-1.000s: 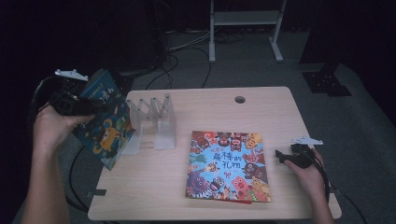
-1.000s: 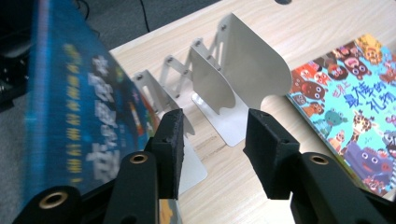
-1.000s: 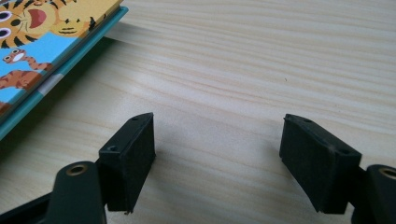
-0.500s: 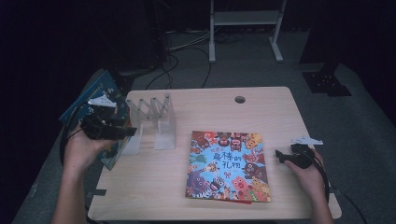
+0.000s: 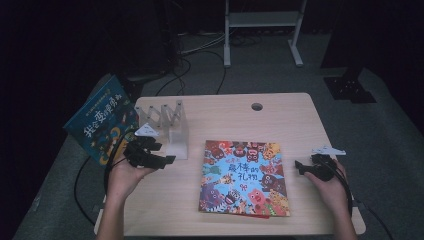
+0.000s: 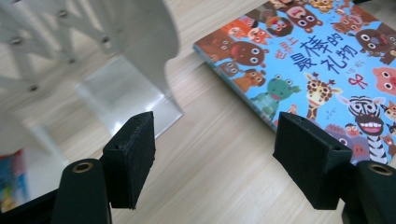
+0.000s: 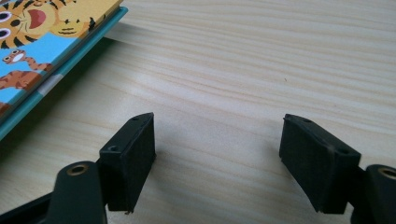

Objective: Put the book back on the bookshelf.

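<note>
— Where is your left claw?

— My left gripper [image 5: 167, 160] sits low over the table [image 5: 280, 112], just in front of the clear book stand [image 5: 167, 122]. Its jaws have just been opening, and they stand apart with nothing between them but bare wood. In the left gripper view the stand's clear base plate [image 6: 126, 93] lies just ahead of my left-hand pad [image 6: 133, 154], not touching it.

— And the blue book?

— The blue picture book [image 5: 100, 122] leans tilted at the left end of the stand, with its outer corner hanging past the table's left edge. My left gripper is near it but off it; nothing of mine holds it.

— What lies in the middle?

— The animal picture book [image 5: 242, 177] lies flat on the table, cover up, between my two hands. From the left gripper view its near corner [image 6: 327, 65] is ahead and to the side of my open jaws, apart from them.

— Your right claw?

— My right gripper [image 5: 299, 166] rests at the table's right side, just beside the animal book's right edge, pointing toward it. It is released too: the right gripper view shows both pads [image 7: 135, 149] spread over plain wood, gripping nothing, with the book's teal edge [image 7: 60, 65] farther off at the upper left.

— Do the hands touch either book?

— No, both are clear of the covers.
</note>
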### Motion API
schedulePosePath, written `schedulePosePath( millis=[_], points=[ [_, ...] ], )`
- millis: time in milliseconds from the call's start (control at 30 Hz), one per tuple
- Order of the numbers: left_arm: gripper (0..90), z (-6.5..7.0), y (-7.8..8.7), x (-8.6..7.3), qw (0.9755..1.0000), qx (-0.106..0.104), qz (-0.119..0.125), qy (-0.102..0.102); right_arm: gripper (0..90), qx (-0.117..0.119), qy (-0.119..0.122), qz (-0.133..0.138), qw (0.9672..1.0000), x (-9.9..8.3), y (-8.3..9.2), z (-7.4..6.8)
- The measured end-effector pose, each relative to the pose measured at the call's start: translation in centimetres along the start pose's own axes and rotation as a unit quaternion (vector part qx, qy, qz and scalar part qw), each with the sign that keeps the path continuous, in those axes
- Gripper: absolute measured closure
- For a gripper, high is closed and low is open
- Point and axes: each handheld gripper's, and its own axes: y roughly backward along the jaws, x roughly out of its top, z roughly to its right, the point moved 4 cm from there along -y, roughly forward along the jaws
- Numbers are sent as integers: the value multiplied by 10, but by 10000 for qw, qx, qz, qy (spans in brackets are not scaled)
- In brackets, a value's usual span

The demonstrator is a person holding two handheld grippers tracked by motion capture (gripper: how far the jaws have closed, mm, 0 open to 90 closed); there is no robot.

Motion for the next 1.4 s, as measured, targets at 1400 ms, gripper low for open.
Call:
schedulePosePath(
  millis=[1400],
  points=[
    [174,45,-99,-53,9932,-882,-566,-502,285,869,469,142,9950,27,23,-54]
  ],
)
